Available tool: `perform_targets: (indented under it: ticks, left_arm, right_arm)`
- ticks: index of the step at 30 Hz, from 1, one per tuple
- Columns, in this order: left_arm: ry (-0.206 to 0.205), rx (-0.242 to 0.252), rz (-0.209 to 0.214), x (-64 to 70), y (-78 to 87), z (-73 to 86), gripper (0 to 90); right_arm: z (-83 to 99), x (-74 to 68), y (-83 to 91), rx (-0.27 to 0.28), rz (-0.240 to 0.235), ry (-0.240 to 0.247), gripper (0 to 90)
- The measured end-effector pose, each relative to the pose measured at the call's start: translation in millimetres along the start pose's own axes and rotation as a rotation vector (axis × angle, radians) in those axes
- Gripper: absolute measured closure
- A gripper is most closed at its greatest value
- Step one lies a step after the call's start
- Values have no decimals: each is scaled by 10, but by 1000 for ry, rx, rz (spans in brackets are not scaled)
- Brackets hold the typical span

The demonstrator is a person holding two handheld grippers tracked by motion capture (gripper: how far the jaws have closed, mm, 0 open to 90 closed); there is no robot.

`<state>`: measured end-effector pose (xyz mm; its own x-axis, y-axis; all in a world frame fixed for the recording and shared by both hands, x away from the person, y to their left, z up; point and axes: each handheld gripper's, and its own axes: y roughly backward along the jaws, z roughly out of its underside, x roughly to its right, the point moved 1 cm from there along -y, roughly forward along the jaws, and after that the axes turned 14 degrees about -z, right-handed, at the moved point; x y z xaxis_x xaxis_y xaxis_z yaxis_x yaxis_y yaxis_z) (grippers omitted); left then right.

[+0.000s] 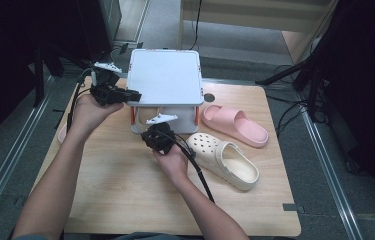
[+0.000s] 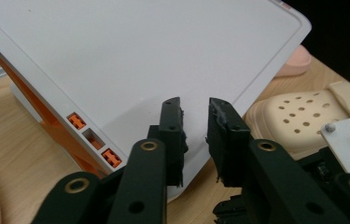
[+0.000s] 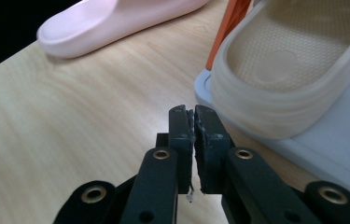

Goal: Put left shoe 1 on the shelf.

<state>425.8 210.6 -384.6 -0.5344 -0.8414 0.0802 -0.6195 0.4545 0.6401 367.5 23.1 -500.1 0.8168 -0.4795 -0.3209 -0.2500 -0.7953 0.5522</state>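
My left tool [image 2: 195,119]: jaws slightly apart, empty, over near corner of white rack [image 1: 165,75] top. My right tool [image 3: 192,114]: jaws together, gripping nothing, low over surface [image 1: 120,185], just short of beige shoe [image 3: 294,70] on rack's lower shelf. Second beige shoe [image 1: 223,159] on surface right of rack; pink slipper [image 1: 235,125] beyond it.

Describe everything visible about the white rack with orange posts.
The white rack is a small two-tier shelf of smooth plastic with rounded corners and orange posts. It stands upright at the table's far edge. A beige clog sits on its lower tier. The left claw hovers over its bare top; whether they touch is unclear.
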Motion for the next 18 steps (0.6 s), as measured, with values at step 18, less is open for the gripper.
perform_targets:
  ticks: [18]
  left_arm:
    - [-45, 5, 33, 327, 363, 110, 510]
  right_arm:
    - [296, -159, 932, -46, -156, 61, 691]
